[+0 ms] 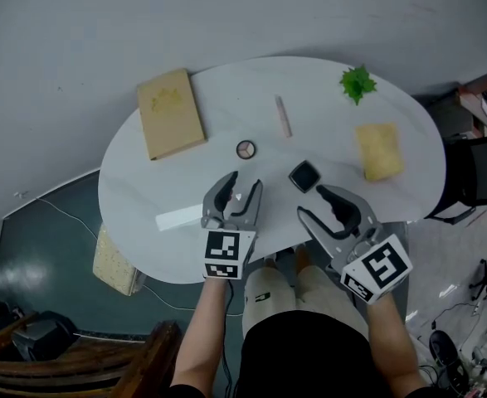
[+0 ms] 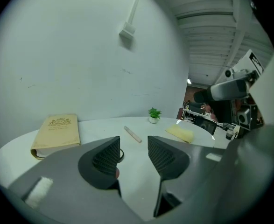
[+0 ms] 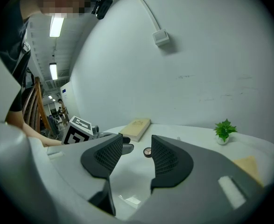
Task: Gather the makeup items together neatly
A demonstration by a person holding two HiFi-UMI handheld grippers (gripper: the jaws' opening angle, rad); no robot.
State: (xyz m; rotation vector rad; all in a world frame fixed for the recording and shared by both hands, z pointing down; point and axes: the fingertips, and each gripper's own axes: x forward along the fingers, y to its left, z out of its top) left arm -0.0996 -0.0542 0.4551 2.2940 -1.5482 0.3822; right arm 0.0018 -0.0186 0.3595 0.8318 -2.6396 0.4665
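Observation:
A small round compact (image 1: 245, 149) lies mid-table, a black square compact (image 1: 304, 176) to its right, and a pale stick (image 1: 284, 116) farther back. My left gripper (image 1: 239, 191) hovers just short of the round compact, jaws open with nothing between them. My right gripper (image 1: 319, 204) sits just short of the black compact, also open and empty. In the left gripper view the stick (image 2: 132, 134) lies ahead, and the round compact (image 2: 120, 154) peeks from behind the left jaw. In the right gripper view the round compact (image 3: 147, 151) shows between the jaws, farther off.
A tan book (image 1: 170, 113) lies at the back left of the white oval table (image 1: 143, 197). A small green plant (image 1: 357, 82) and a yellow cloth (image 1: 379, 151) are at the right. A black chair (image 1: 475, 172) stands beyond the table's right edge.

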